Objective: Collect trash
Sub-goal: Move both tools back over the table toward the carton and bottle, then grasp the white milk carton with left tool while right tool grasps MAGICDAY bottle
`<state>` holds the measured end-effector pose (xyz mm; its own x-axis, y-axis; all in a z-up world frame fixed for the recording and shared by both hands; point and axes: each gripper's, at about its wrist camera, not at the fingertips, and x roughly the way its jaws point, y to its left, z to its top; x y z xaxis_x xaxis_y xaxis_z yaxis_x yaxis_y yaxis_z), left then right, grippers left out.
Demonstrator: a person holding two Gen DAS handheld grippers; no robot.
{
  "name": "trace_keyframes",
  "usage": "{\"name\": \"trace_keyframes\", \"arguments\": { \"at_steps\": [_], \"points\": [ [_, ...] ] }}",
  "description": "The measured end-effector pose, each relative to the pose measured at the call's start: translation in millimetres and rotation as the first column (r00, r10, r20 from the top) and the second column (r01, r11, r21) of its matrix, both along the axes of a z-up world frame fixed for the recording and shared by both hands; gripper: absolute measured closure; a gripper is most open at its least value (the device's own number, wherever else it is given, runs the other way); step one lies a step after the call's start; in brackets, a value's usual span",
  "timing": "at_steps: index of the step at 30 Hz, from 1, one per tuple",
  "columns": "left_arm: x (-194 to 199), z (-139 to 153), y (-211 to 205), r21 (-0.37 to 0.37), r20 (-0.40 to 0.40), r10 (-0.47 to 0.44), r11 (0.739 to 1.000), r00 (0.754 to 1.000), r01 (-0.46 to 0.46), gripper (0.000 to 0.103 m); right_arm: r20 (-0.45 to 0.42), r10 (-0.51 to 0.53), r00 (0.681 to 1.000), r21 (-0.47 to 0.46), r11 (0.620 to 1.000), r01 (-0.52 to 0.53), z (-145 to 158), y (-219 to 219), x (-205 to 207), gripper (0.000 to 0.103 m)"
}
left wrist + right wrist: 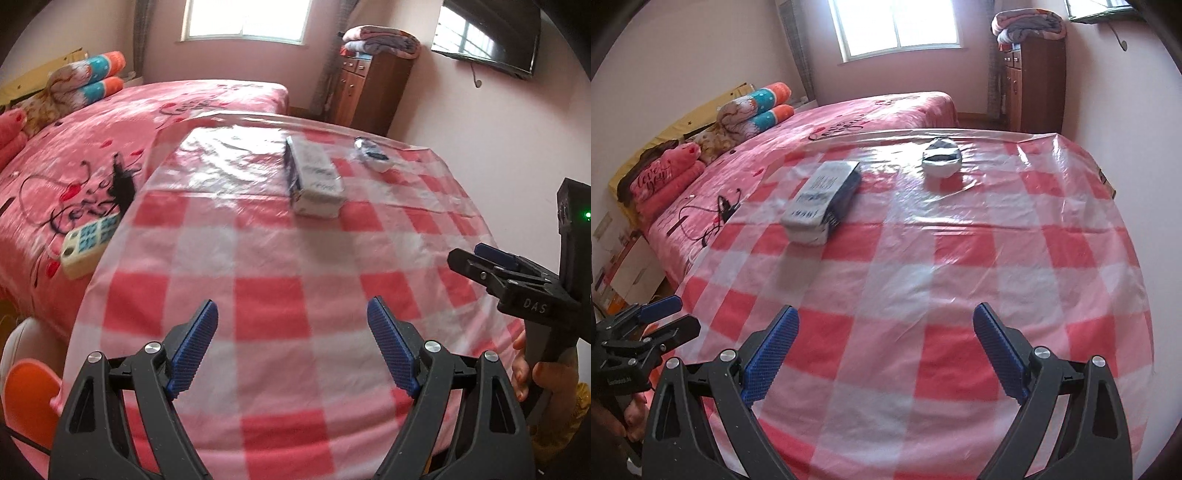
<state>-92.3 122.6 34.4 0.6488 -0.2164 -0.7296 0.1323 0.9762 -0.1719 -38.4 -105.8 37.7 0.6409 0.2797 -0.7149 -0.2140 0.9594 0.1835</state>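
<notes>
While both grippers hang over the near part of the table (pixel 280 295), neither touches anything. The left gripper (pixel 292 345) has its blue pads (pixel 194 350) spread wide with only checked cloth between them; the right gripper (pixel 885 349) is spread just as wide and empty.

Two pieces of trash lie on the far half of the table, which is covered by a red-and-white checked cloth under clear plastic. A white and dark blue carton (pixel 314 177) lies on its side; whether its end is open, or whether anything is in it, cannot be told. Near it, closer to the far edge, sits a crumpled white and blue cup (pixel 941 157), tipped over; its inside is too blurred to read.

Beyond the table stands a pink bed (pixel 110 133) with a remote (pixel 88 242) near its edge and rolled blankets (pixel 753 110) at the head. A wooden cabinet (pixel 1034 85) carries folded bedding.
</notes>
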Motion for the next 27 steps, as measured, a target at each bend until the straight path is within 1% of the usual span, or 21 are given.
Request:
{"name": "trace_keyframes", "arguments": {
  "at_steps": [15,21,27],
  "points": [
    [70,-5,-38,0.032,0.007,-0.046,0.998,0.999,0.046,0.019,-0.016,-0.034,0.999,0.005,0.999,0.034,-3,-22,60,0.009],
    [97,-6,-50,0.046,0.016,-0.061,0.997,0.998,0.06,0.019,-0.045,-0.05,0.998,0.042,0.998,0.052,-1,-30,94,0.009],
    [123,-7,-56,0.063,0.021,-0.057,0.996,0.998,0.056,0.019,-0.083,-0.05,0.995,0.068,0.996,0.056,-7,-32,123,0.009]
  ]
}}
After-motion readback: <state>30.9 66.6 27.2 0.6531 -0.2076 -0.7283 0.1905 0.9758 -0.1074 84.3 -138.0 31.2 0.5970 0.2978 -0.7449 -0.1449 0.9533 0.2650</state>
